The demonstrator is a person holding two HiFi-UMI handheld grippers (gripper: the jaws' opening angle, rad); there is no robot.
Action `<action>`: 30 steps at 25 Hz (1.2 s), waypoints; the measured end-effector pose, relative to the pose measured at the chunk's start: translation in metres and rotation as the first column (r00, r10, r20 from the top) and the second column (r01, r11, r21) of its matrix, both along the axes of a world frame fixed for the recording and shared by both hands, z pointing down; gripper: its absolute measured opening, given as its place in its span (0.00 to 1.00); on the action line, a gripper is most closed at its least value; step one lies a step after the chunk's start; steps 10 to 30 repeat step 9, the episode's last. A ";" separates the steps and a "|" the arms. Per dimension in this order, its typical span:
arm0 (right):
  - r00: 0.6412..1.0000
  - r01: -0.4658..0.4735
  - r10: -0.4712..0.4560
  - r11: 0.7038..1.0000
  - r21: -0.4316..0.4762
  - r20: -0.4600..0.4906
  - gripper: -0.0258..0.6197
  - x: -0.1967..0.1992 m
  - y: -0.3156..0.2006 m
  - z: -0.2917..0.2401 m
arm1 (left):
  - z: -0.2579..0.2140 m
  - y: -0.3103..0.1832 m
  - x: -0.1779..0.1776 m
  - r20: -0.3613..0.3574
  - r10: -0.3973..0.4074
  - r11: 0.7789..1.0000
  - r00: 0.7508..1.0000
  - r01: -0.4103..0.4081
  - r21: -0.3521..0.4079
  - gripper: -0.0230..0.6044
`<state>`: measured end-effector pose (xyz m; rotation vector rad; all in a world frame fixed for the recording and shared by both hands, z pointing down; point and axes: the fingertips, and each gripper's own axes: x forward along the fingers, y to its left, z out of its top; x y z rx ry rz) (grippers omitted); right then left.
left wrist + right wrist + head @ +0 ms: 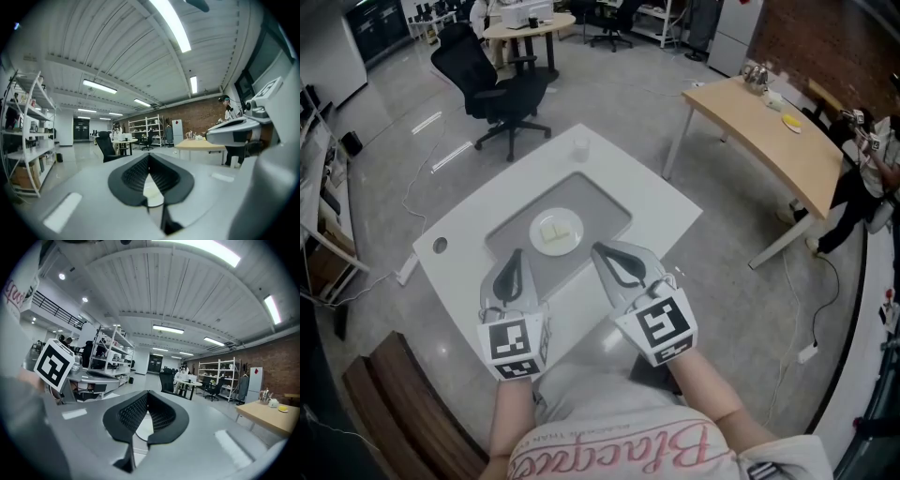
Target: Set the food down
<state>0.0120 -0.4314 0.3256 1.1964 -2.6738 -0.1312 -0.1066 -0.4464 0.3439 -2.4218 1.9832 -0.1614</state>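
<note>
— When seen from the head view, where's the food (pixel 553 230)?
— Mid-frame, on a white plate (pixel 535 241), on the worktop (pixel 656 202).
— Left gripper view?
— Left hand-held gripper (pixel 149 158): jaws pressed together, empty.
— Right gripper view?
— Right hand-held gripper (pixel 147 395): likewise closed on nothing.

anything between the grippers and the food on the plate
Nothing visible. Only bare grey mat lies between the left gripper, the right gripper and the plate holding the food. Both grippers are shut and empty.
</note>
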 end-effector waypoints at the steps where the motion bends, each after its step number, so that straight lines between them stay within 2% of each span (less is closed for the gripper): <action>1: 1.000 0.001 -0.001 1.000 0.011 0.014 0.04 0.001 0.005 -0.003 | -0.005 0.003 0.003 0.015 0.005 1.000 1.000 -0.005 0.017 0.04; 4: 0.998 0.020 -0.022 0.999 0.036 0.060 0.04 0.000 0.016 -0.009 | -0.016 0.013 0.009 0.011 0.030 0.998 0.999 -0.031 0.053 0.04; 9: 0.998 0.045 -0.048 0.997 0.066 0.036 0.04 -0.004 0.034 -0.009 | -0.025 0.032 0.012 -0.041 0.038 0.997 0.998 -0.034 0.076 0.04; 30: 0.998 0.045 -0.048 0.997 0.066 0.036 0.04 -0.004 0.034 -0.009 | -0.025 0.032 0.012 -0.041 0.038 0.997 0.998 -0.034 0.076 0.04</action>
